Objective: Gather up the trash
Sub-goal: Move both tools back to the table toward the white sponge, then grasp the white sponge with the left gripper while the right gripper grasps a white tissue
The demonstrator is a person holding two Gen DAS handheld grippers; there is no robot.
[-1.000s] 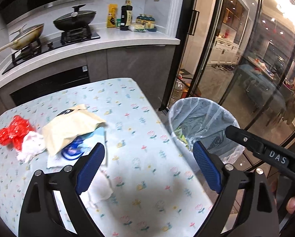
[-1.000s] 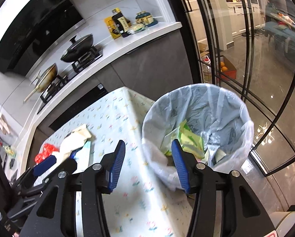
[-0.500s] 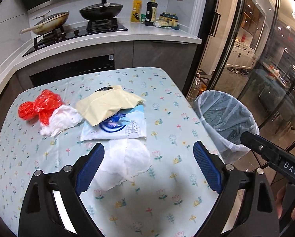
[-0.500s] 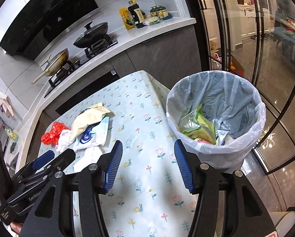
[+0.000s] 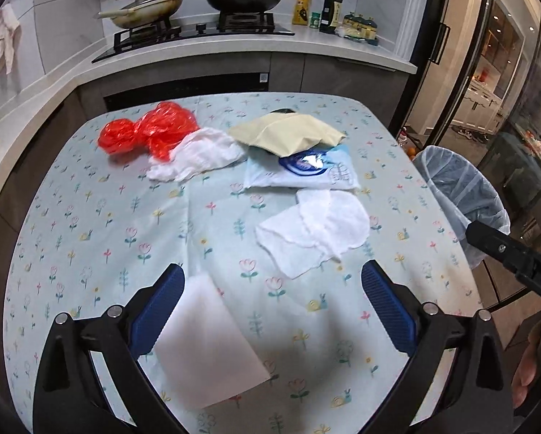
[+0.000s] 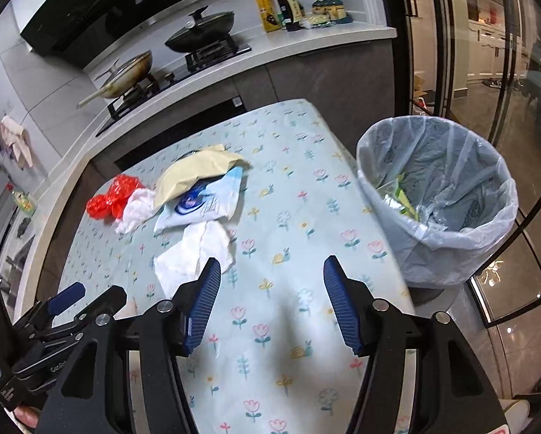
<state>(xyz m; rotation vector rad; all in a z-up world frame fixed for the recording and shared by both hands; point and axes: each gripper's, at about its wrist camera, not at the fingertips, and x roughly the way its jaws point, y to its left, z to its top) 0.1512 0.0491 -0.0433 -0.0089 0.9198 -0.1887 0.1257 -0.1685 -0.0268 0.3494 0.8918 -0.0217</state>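
On a flowered tablecloth [image 5: 89, 253], a red plastic bag [image 5: 145, 132], crumpled tissues [image 5: 314, 231] and soft wrappers [image 5: 299, 166] are lying (light, best pinched at a raised fold), while the empty left gripper [image 5: 270, 311] and right gripper [image 6: 272, 303] are opening beside the lined bin [image 6: 447, 195].

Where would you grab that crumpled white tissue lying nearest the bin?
Probably from above, pinching the raised ruffled fold near the middle of the crumpled white tissue. It lies almost flat on the tablecloth, so its thin edges offer little for the fingers to catch.
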